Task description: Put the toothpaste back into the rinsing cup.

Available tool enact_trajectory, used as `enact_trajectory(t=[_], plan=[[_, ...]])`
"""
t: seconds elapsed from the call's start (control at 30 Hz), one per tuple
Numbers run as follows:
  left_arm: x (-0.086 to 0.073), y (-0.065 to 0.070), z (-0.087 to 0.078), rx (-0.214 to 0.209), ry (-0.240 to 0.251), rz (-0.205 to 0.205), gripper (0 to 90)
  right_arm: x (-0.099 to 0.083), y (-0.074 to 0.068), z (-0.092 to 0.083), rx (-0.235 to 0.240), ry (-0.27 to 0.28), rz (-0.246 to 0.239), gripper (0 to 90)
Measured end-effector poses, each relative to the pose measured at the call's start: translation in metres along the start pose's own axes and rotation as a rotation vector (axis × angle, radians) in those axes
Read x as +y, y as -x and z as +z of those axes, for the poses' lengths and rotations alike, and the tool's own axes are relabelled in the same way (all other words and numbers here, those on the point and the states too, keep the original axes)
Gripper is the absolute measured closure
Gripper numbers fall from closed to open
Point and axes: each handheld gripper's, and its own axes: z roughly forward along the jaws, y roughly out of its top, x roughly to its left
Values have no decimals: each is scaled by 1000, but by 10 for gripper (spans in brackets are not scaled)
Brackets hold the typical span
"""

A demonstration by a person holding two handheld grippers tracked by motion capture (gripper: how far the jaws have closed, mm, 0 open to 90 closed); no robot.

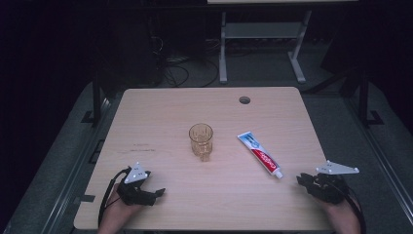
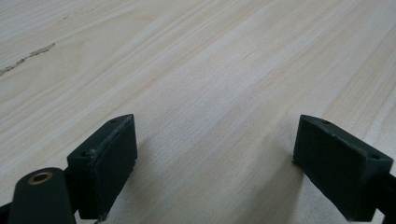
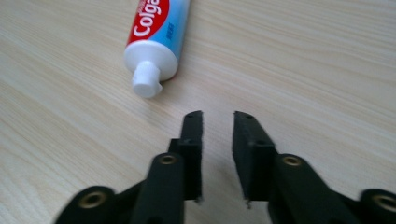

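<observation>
An empty amber drinking glass stands upright near the middle of the wooden table. To its right lies a red, white and blue toothpaste tube, its white cap toward the near right. My right gripper rests just right of that cap. In the right gripper view the tube lies ahead and to the left, and the right gripper is open by a narrow gap with nothing in it. My left gripper sits at the near left. Seen close up, the left gripper is wide open over bare wood.
A round cable hole sits near the table's far edge. Beyond the table stand a white desk frame and loose cables on the dark floor. Bare wood lies between the two grippers.
</observation>
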Motion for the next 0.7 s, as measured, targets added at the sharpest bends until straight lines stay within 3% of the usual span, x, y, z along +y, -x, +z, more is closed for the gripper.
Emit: enact_trajectory(t=[0.17, 0.7], plan=[[0, 0, 0, 0, 0, 0, 128, 9, 0, 0, 18, 13, 3, 897], [0, 1, 0, 1, 4, -6, 129, 22, 12, 12, 60, -1, 36, 898]])
